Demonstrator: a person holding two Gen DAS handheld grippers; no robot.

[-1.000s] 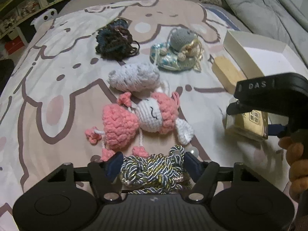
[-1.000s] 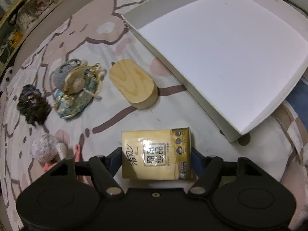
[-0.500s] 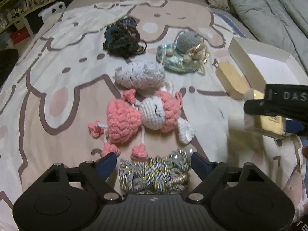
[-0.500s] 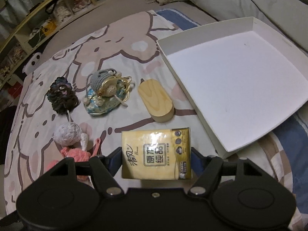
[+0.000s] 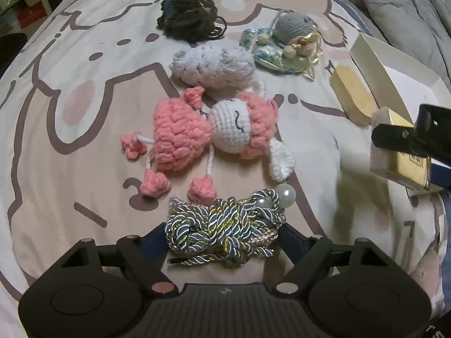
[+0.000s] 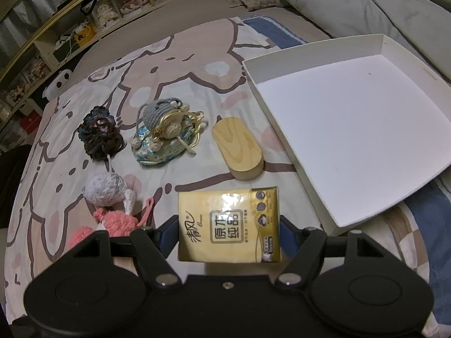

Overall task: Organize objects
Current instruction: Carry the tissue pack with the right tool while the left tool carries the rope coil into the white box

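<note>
We can read big Chinese words, 清风 and 原木纯品, on the yellow tissue pack (image 6: 229, 224) at 6 o'clock.

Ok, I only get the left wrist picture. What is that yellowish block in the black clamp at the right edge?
Observer: The right wrist view shows its face. It is a gold tissue pack with Chinese print, clamped between the fingers of the right gripper.
Operator: My left gripper grips the braided cord. Is there anything in that white box?
Observer: No, the white box shows a bare floor from wall to wall.
Operator: And beyond the bed?
Observer: Shelves packed with small items run along the far side.
</note>
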